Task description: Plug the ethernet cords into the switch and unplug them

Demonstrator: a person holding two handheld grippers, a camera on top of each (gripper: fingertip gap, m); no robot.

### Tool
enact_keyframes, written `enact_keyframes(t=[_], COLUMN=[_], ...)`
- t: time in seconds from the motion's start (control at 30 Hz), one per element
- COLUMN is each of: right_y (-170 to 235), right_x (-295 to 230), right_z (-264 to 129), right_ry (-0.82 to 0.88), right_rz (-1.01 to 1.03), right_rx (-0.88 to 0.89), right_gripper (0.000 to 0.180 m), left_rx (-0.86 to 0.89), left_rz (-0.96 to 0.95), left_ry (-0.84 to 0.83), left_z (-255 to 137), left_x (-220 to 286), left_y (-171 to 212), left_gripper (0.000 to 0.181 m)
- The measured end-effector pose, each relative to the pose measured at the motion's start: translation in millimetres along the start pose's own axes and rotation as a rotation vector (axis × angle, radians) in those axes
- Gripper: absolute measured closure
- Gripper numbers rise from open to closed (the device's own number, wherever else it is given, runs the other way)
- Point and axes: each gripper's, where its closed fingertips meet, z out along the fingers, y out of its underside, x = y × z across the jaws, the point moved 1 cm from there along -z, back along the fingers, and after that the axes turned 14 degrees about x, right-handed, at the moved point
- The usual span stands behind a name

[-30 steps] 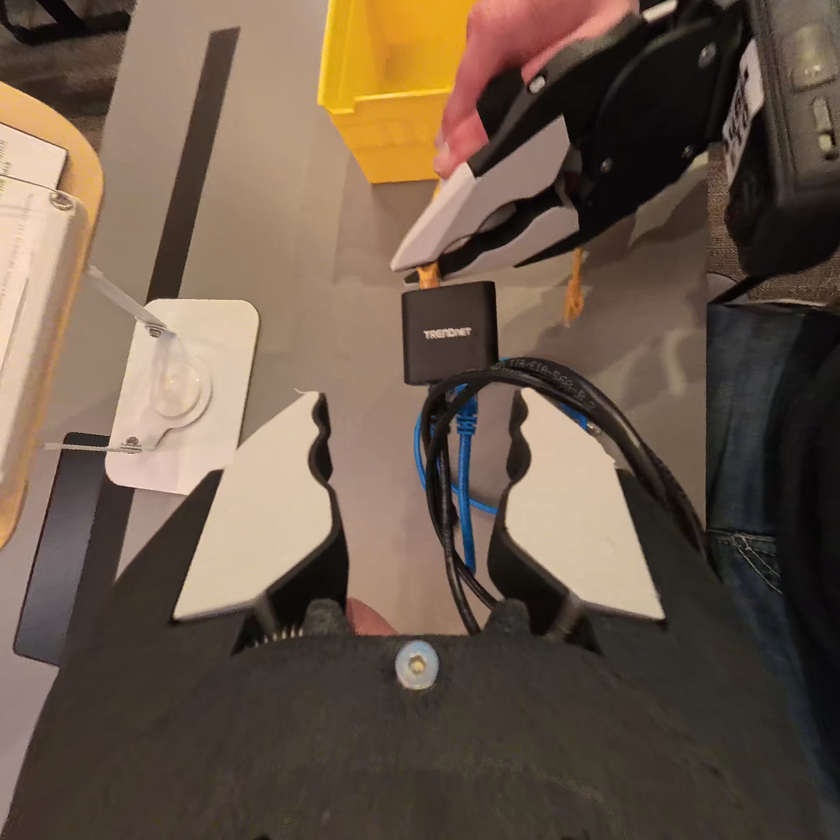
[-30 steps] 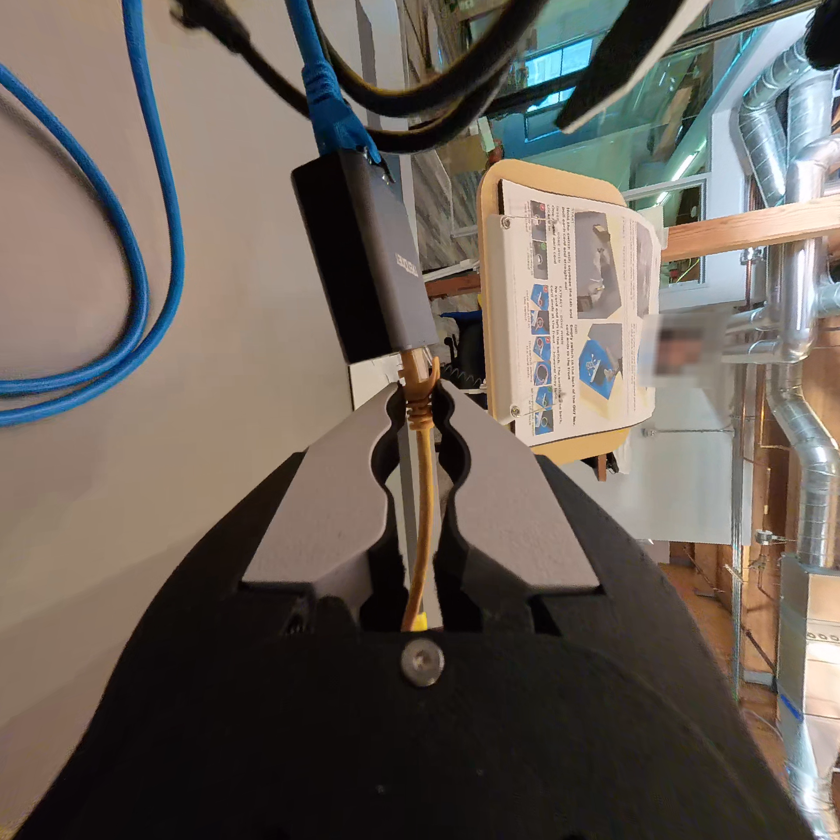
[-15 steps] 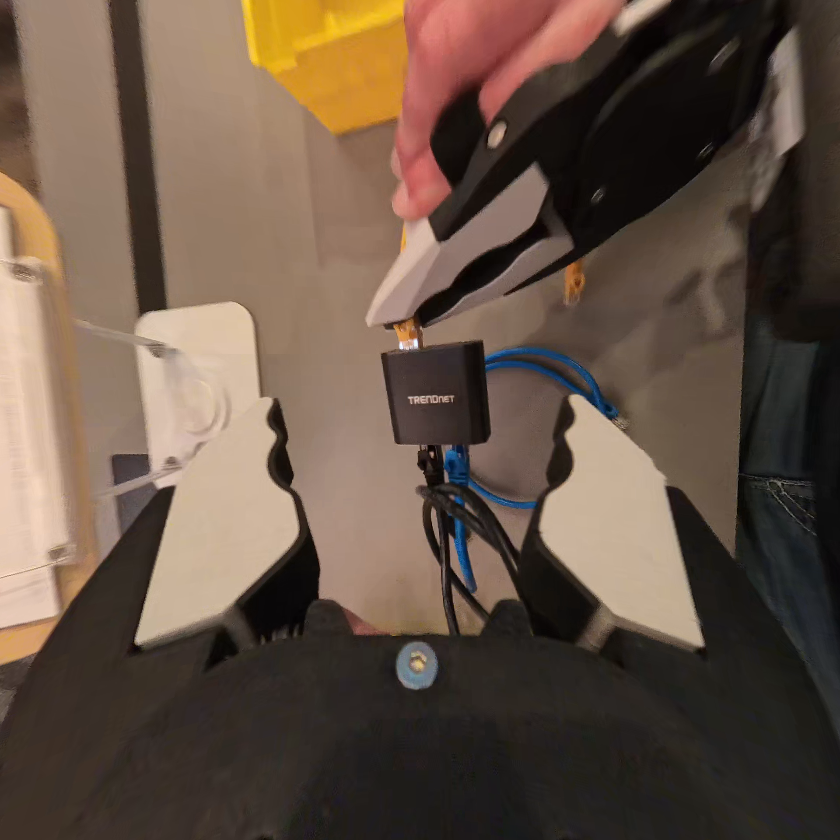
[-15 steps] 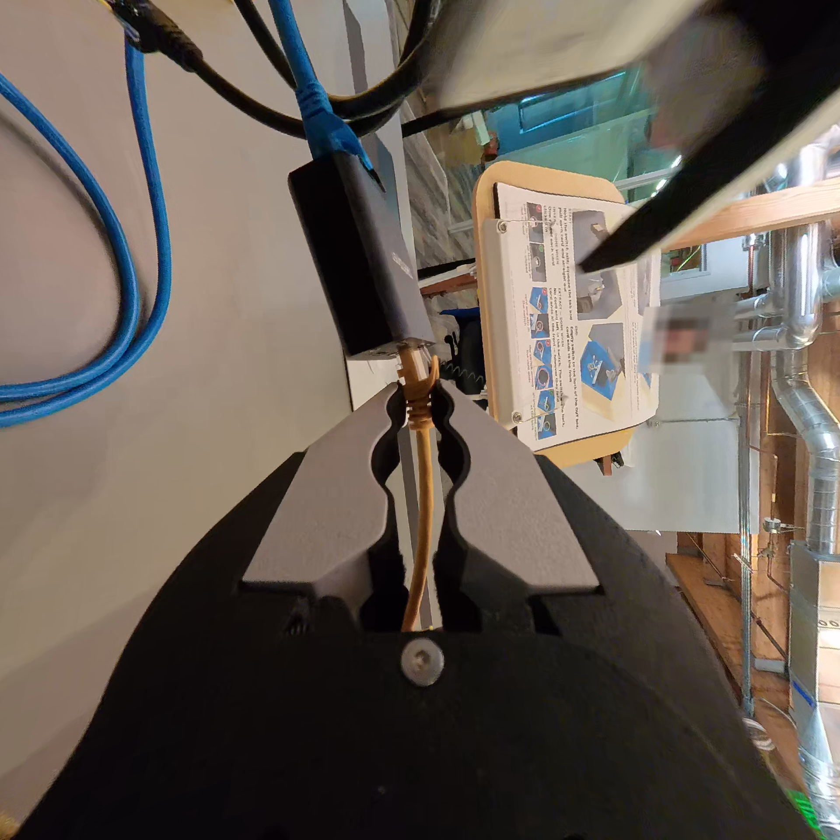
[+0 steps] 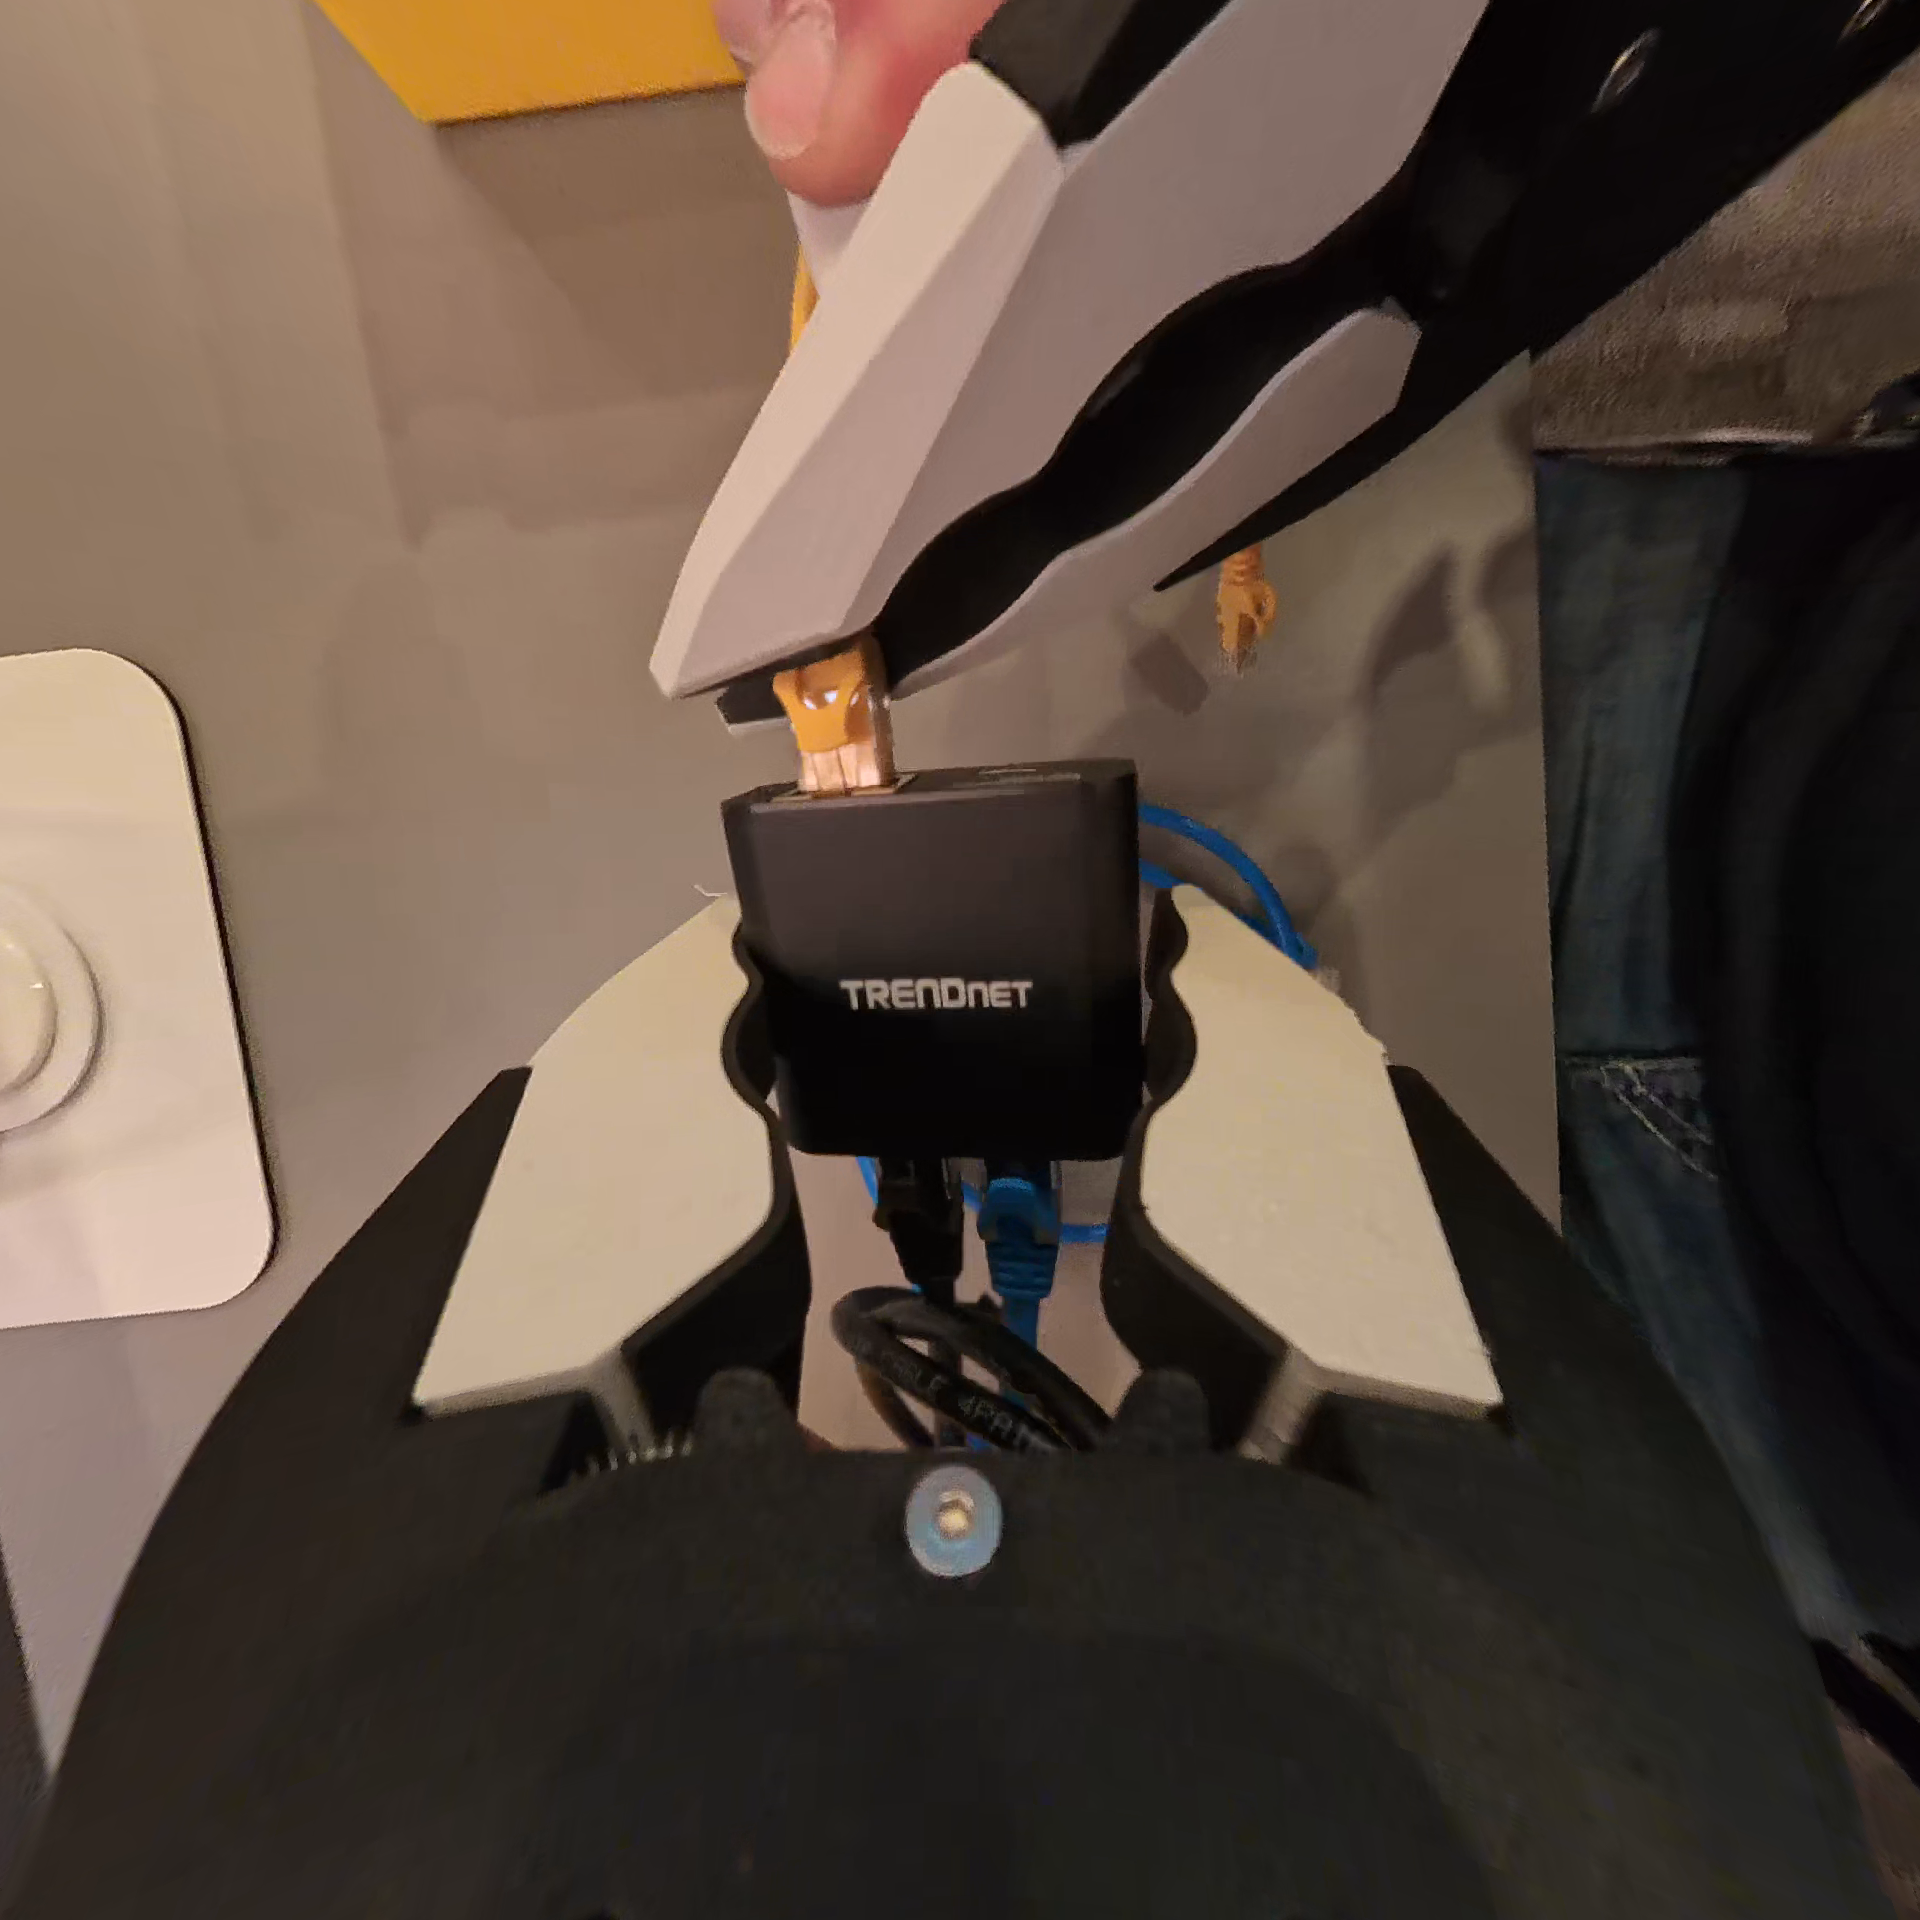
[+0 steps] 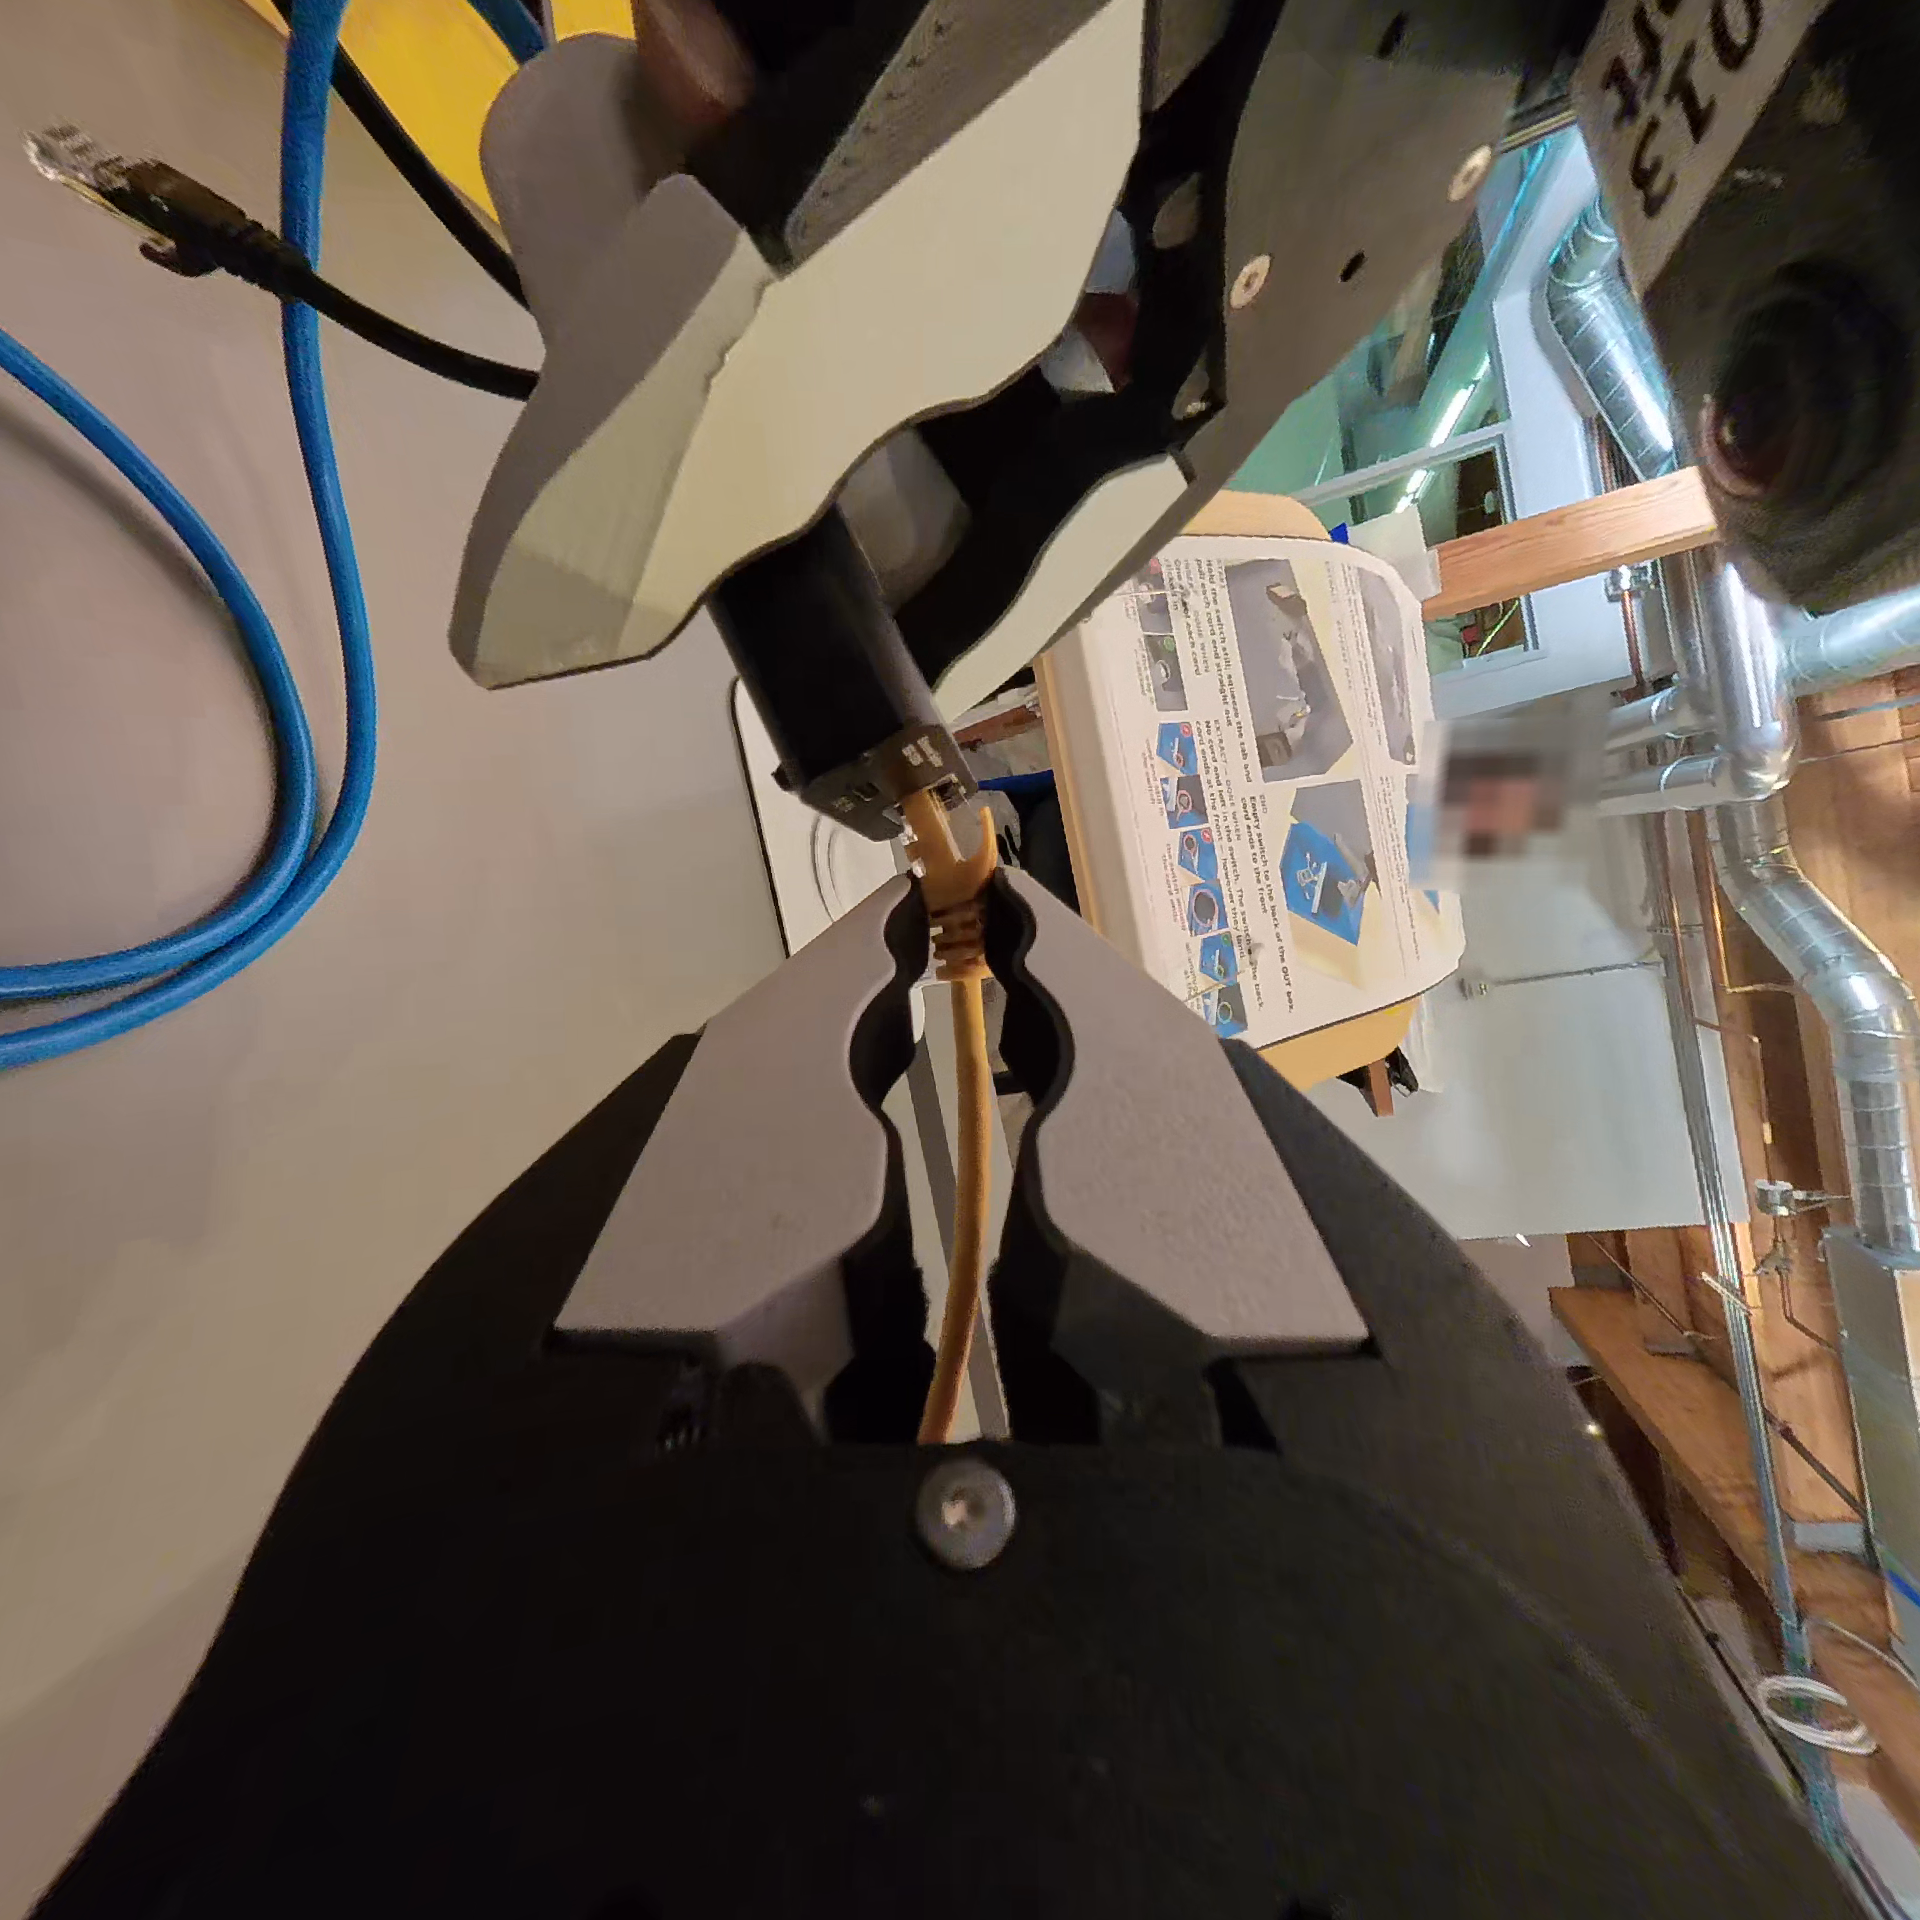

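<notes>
Starting at the left edge of the left wrist view, a white rounded-corner plastic plate [image 5: 125,997] with a clear domed fitting lies flat on the grey matte tabletop [image 5: 416,520]. Farther in, the left gripper [image 5: 951,987] has its pale, black-backed fingers [image 5: 623,1143] pressed against both sides of the small black box-shaped network switch [image 5: 935,935], so its jaws are clamped on the switch. A black ethernet cord [image 5: 920,1236] and a blue ethernet cord [image 5: 1018,1247] are plugged into the switch's near face, side by side, and run back between the fingers. Beyond the switch, a yellow plastic bin [image 5: 540,52] sits at the top edge. From the upper right the right gripper [image 5: 821,696] reaches down with its jaws closed on the orange ethernet cord's plug [image 5: 831,727], whose tip is in a port at the left end of the switch's far face. A bare fingertip [image 5: 810,104] rests on that gripper. The orange cord's other end [image 5: 1242,613] lies on the table to the right, and blue denim fabric [image 5: 1662,935] fills the right edge.

In the right wrist view, a loose black plug [image 6: 114,197] and loops of blue cord [image 6: 301,727] lie at left. At centre the right gripper [image 6: 961,914] pinches the orange cord [image 6: 966,1143] just behind its plug, which meets the switch [image 6: 831,686]. Farther right stands an illustrated instruction sheet on a wooden board [image 6: 1299,810].
</notes>
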Motion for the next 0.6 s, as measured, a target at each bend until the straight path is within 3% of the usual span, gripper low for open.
enact_keyframes(t=[0.07, 0.2, 0.3, 0.6], right_y=[-2.2, -6.5, -7.8, -7.0], right_x=[1.1, 10.2, 12.9, -0.3], right_z=[-1.5, -5.0, -6.7, -2.4], right_ry=[0.014, 0.056, 0.074, -0.004], right_rz=[0.013, 0.039, 0.063, 0.053], right_rx=[0.018, 0.039, 0.046, 0.048], right_gripper=[0.17, 0.171, 0.17, 0.169], left_rx=[0.032, 0.121, 0.214, 0.114], left_rz=[-0.025, -0.119, -0.172, -0.117], left_ry=[0.008, 0.065, 0.095, 0.025], left_z=[-0.2, -1.1, -4.6, -2.1], left_x=[1.9, 7.1, 10.5, 8.1], left_y=[-0.5, -1.2, -3.1, 11.2], left_gripper=[0.11, 0.087, 0.107, 0.107])
